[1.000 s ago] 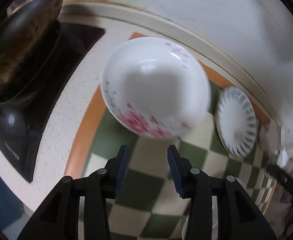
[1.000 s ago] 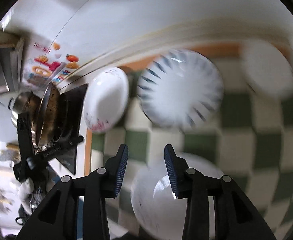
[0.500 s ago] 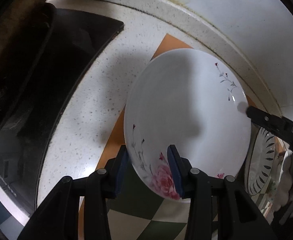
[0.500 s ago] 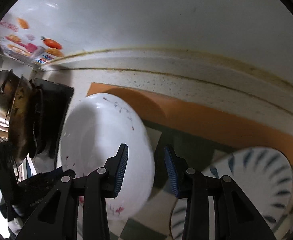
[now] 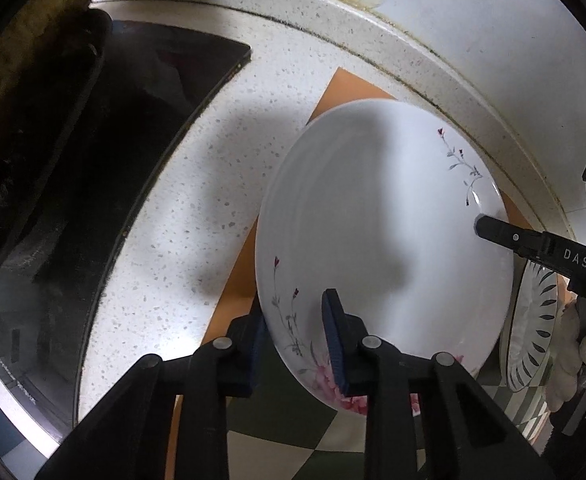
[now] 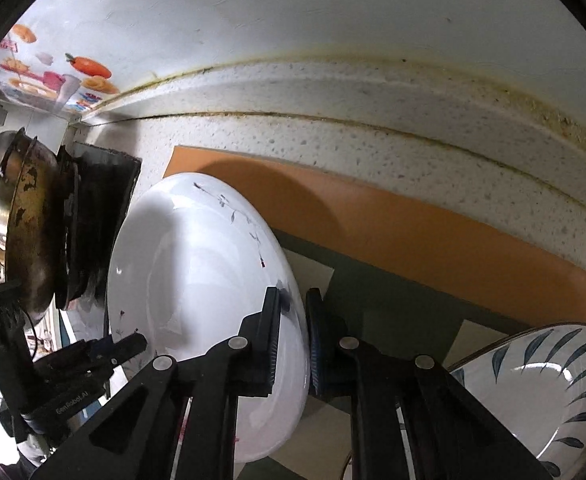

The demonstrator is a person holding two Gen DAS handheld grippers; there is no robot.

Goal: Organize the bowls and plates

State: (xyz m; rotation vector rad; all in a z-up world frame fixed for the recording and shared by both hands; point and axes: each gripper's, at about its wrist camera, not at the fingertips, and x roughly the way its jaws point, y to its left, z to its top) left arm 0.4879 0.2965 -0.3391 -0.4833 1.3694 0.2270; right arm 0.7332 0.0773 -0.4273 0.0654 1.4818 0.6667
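A second ago both my grippers hung apart above the dishes; now each has dropped to the flowered plate (image 5: 381, 240) on the checked mat (image 6: 393, 312). My left gripper (image 5: 297, 344) has just been closing on its near rim, my right gripper (image 6: 293, 340) on the opposite rim. Both pinch it, so I judge it ready to lift toward the striped plate (image 6: 549, 380).

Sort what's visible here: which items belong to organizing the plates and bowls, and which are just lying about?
Job:
- floral plate, gripped at opposite rims by left gripper and right gripper
- blue-leaf dish

Lying about:
- checked mat
- stove
- worn pan
- wall sticker
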